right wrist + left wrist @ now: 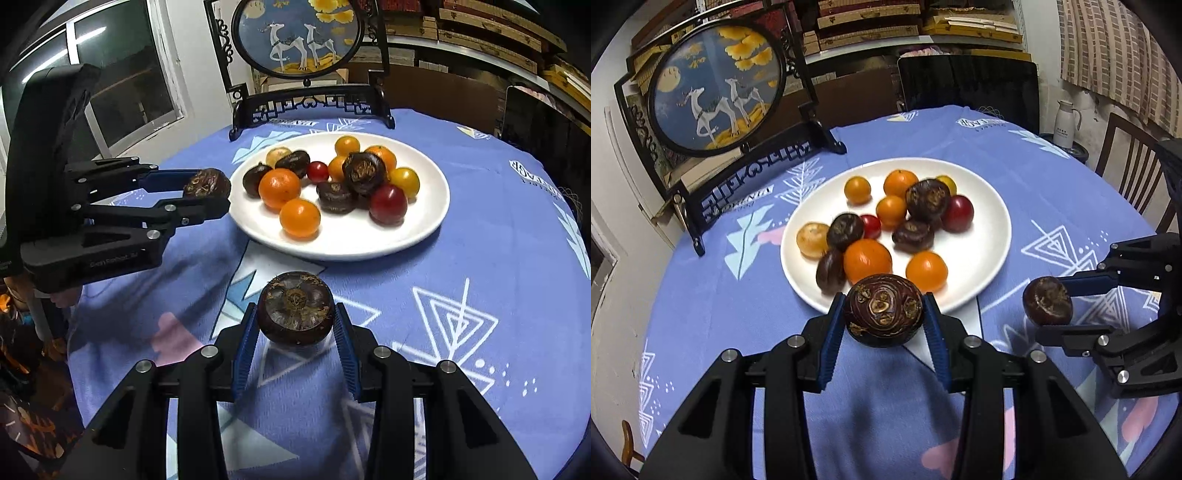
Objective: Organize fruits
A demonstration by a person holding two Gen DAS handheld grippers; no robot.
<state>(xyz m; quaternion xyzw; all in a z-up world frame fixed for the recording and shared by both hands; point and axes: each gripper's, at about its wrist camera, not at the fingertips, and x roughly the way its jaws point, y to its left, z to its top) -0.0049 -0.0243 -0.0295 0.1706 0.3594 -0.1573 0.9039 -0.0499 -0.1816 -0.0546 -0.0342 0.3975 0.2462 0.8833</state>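
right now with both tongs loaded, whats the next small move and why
Probably carry both away from the white plate to bare tablecloth and set them down. The left tongs and right tongs each clamp a dark water chestnut, already clear of the plate.

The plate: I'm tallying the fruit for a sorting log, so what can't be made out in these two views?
- Plate, left wrist view: its near rim is hidden behind the left gripper's chestnut.
- Fruit pile, right wrist view: fruits overlap, so an exact count is unsure.
- Right gripper's chestnut: its underside faces away.
- Where sorted fruit goes: no container in either view.
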